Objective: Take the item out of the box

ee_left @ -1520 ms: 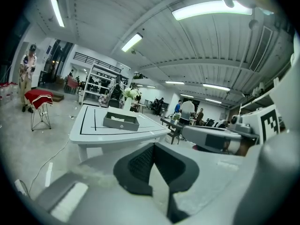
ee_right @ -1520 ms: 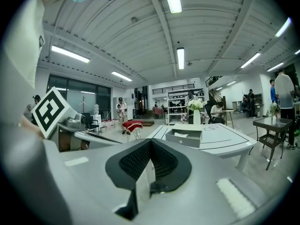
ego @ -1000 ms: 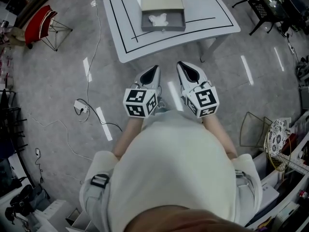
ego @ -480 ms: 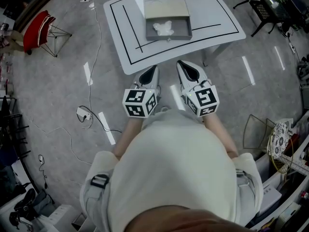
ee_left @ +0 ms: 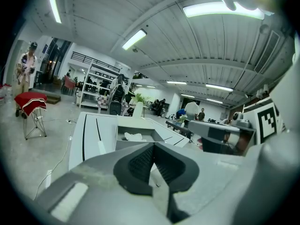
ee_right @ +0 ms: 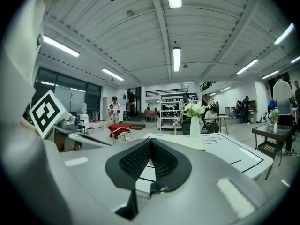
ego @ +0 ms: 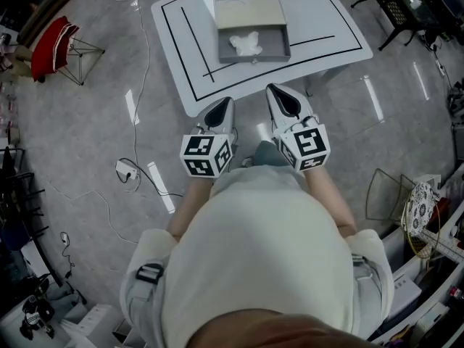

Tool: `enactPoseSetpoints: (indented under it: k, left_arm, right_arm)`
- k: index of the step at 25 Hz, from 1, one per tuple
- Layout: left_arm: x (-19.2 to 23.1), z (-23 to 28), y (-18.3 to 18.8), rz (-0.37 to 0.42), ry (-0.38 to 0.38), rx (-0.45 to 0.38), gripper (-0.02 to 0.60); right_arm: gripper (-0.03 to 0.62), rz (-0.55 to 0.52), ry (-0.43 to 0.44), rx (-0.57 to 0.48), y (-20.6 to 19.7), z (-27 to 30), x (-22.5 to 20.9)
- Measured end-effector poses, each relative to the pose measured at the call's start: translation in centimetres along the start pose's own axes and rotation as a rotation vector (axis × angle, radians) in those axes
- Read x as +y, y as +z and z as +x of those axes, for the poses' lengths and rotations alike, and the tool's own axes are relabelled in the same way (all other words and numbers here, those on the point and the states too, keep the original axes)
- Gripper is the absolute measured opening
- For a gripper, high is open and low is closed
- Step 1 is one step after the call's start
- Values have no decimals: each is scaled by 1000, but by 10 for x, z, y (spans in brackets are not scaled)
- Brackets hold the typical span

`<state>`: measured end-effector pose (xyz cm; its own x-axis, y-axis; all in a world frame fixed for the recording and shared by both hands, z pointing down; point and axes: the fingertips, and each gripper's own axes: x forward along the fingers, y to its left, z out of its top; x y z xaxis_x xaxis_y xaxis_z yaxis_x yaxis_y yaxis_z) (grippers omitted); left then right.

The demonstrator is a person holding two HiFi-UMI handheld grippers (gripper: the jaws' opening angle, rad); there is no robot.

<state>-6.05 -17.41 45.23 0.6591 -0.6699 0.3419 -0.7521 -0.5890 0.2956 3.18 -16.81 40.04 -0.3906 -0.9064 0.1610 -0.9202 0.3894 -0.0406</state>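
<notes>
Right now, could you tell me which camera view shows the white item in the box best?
The head view: it looks down into the open box, so the whole white item shows. The left gripper view catches only its top above the box's near wall. The right gripper view doesn't show it.

The box (ego: 255,54) stands open-topped on the table (ego: 181,56), free from above; its low gray front wall fences the white item (ego: 245,43). 1 vase (ee_right: 195,125) stands behind it, seemingly clear of the way in.
</notes>
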Motion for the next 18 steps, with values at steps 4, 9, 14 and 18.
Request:
enactPoseSetpoints:
  k: [4,9,14,18]
  left_arm:
    - [6,11,3,-14,13,-4,-2]
    - [22,38,14,-8,25,5,-2]
    - [37,66,36,-7,31,-8,-2]
    - [49,83,43,-19,44,4,-2]
  right_arm:
    - [-2,-5,-9,7,-1,14,-15]
    - [-2,-15,10,22,2,45,-33]
    - [0,-28,17,50,4,79,-55]
    - [0,-41,29,88,1,107,-68]
